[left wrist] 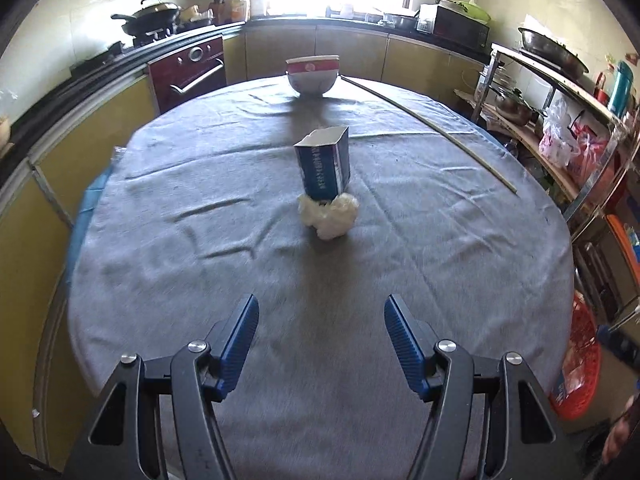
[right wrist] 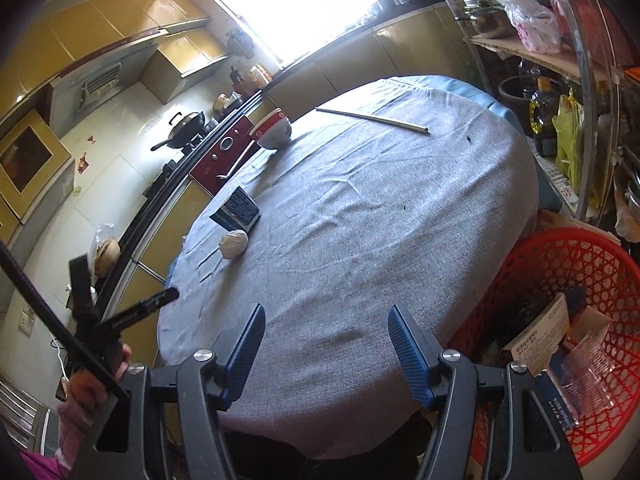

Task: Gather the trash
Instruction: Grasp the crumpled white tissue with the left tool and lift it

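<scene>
A crumpled white tissue [left wrist: 329, 213] lies in the middle of the grey-clothed table [left wrist: 200, 264], with a blue carton [left wrist: 323, 165] standing just behind it, top open. My left gripper [left wrist: 320, 320] is open and empty, well short of the tissue. In the right wrist view the tissue [right wrist: 233, 243] and carton [right wrist: 236, 211] sit far left. My right gripper [right wrist: 326, 326] is open and empty above the table's near edge. A red basket [right wrist: 560, 280] beside the table at the right holds cartons and clear plastic.
A red-and-white bowl [left wrist: 313, 76] stands at the far edge, with long chopsticks [left wrist: 432, 125] at the far right. A metal shelf rack [left wrist: 560, 120] with pots and bags stands right. Counters and a stove ring the left and back. The red basket also shows in the left wrist view [left wrist: 580, 368].
</scene>
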